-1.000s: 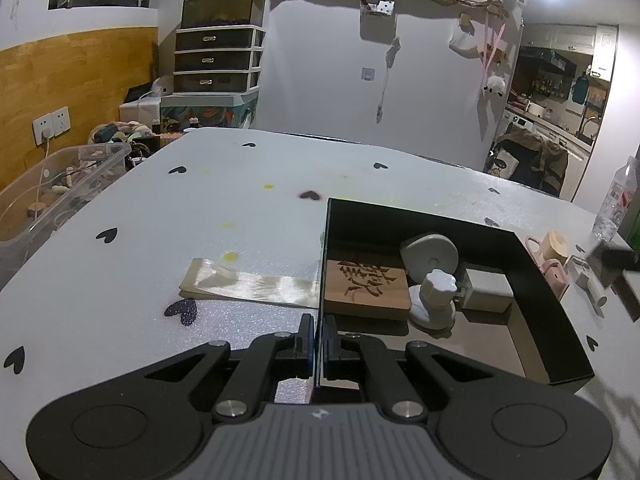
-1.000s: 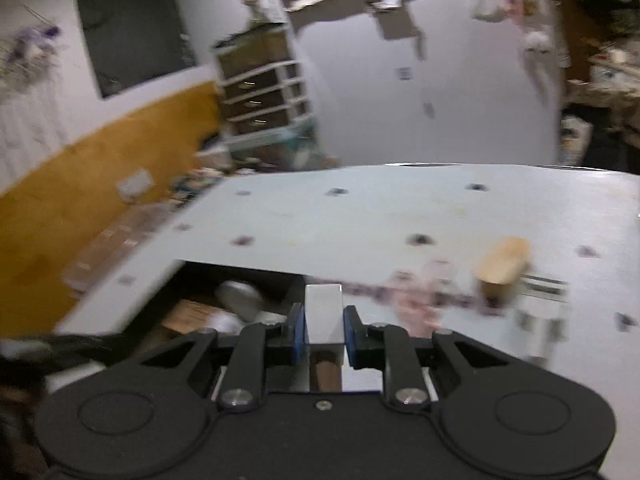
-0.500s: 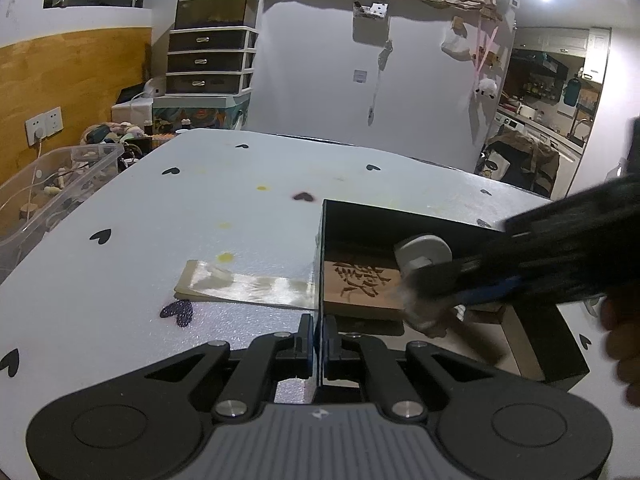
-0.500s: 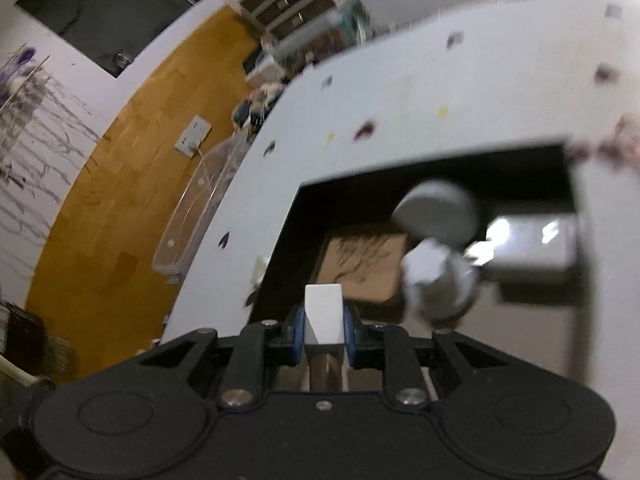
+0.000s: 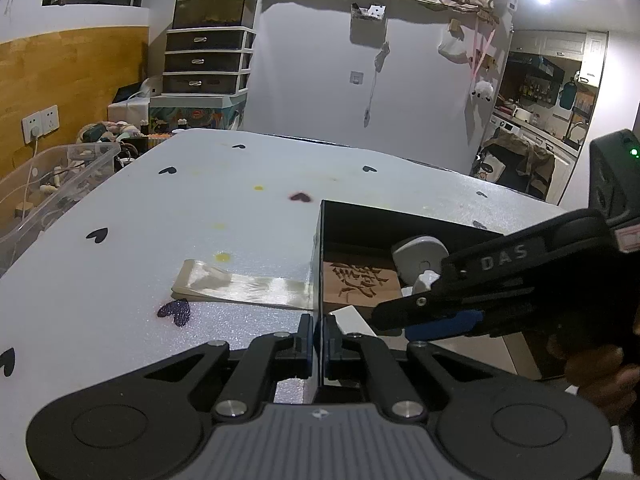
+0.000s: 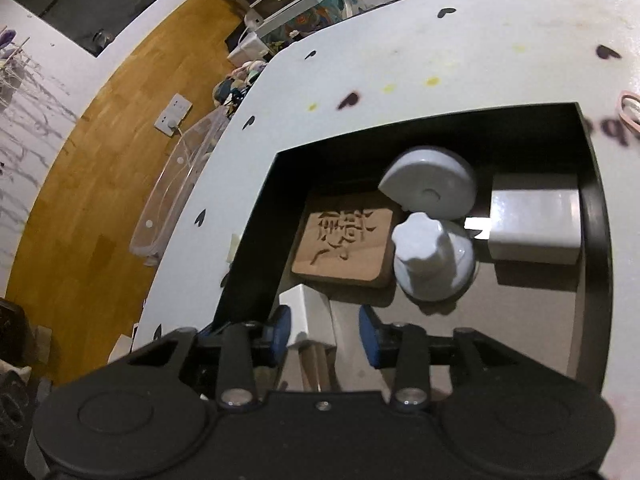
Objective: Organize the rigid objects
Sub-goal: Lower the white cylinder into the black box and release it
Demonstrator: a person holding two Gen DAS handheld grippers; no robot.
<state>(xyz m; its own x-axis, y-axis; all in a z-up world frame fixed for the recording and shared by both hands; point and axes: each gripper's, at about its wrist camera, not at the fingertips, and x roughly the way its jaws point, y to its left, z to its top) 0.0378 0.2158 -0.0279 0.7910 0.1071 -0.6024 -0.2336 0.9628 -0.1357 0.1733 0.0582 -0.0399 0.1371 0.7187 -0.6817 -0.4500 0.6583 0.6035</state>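
Note:
A black open box stands on the white table. My left gripper is shut on its near left wall. Inside lie a carved wooden block, a pale round disc, a pale knob-shaped piece and a white rectangular block. My right gripper hangs over the box's near left corner with its jaws apart. A white block on a wooden handle lies between them, against the left pad.
A flat clear plastic sleeve lies on the table left of the box. A clear storage bin stands off the table's left edge. A pink ring lies on the table right of the box.
My right gripper swung from over the table down into the box and opened, loosening its hold on the white block. My left gripper has stayed clamped on the box wall.

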